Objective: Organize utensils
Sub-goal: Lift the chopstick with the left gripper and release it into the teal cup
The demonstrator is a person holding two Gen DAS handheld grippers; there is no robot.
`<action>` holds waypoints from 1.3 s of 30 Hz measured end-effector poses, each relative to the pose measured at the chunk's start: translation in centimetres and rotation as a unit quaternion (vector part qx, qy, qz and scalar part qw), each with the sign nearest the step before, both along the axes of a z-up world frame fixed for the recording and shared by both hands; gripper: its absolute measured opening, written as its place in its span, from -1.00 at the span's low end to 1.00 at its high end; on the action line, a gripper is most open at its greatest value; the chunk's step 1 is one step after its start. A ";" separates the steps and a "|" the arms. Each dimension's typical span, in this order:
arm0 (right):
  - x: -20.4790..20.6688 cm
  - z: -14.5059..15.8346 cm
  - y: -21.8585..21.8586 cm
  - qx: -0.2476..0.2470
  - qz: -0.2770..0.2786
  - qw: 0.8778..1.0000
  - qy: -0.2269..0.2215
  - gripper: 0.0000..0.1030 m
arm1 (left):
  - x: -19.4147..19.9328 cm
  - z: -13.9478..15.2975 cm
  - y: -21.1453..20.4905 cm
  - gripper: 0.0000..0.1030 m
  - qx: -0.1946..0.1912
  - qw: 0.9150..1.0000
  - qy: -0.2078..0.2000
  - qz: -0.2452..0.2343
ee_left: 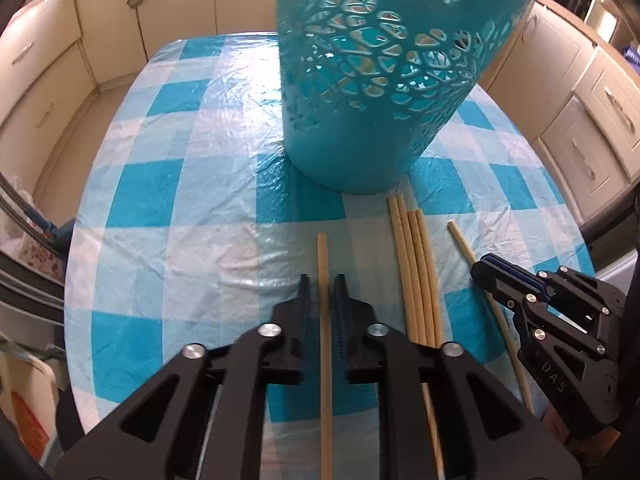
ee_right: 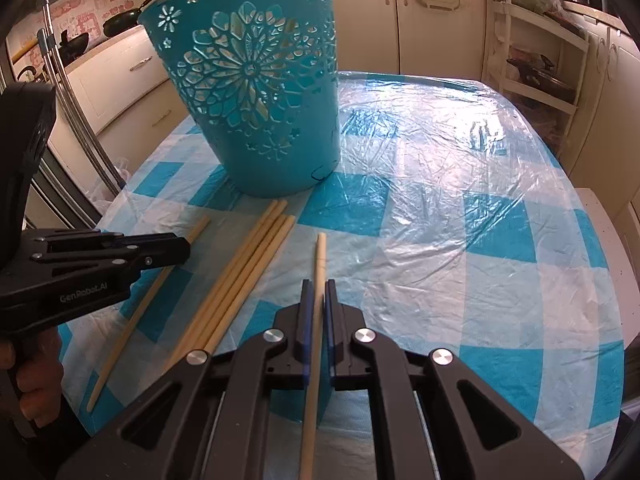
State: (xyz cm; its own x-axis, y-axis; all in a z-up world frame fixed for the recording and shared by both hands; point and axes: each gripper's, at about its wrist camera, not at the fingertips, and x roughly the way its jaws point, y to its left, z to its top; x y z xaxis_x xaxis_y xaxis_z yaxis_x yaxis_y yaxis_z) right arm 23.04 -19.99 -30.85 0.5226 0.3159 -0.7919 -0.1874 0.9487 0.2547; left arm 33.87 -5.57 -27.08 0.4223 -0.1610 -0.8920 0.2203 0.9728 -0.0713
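A teal cut-out basket (ee_left: 360, 80) (ee_right: 260, 100) stands upright on the blue-checked tablecloth (ee_left: 180, 200). Several wooden chopsticks (ee_left: 416, 272) (ee_right: 240, 280) lie side by side in front of it. My left gripper (ee_left: 323, 278) (ee_right: 186, 248) straddles a single chopstick (ee_left: 322, 252) (ee_right: 140, 312) lying left of that group. A thin gap shows on each side of the stick, so the pads do not press on it. My right gripper (ee_right: 318, 282) (ee_left: 482, 266) is shut on another single chopstick (ee_right: 321, 252) (ee_left: 460, 240) right of the group.
Cream kitchen cabinets (ee_left: 48, 80) surround the table. A white shelf rack (ee_right: 540, 60) stands past the far right corner. Crinkled clear plastic covers the cloth (ee_right: 460, 160) to the right of the basket. A person's hand (ee_right: 28, 380) holds the left gripper's handle.
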 end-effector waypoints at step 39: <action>0.3 -0.6 -2.2 0.085 -0.022 0.996 0.012 -0.87 | -0.1 27.5 0.7 -0.89 -0.189 0.907 -0.374 0.040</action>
State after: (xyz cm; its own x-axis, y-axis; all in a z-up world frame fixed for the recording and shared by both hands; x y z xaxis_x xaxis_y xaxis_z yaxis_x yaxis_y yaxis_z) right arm 23.30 -22.16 -31.41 0.5202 0.4236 -0.7416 -0.1387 0.8987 0.4160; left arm 33.73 -4.89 0.40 0.9109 -0.3373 -0.2377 0.2738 0.9250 -0.2635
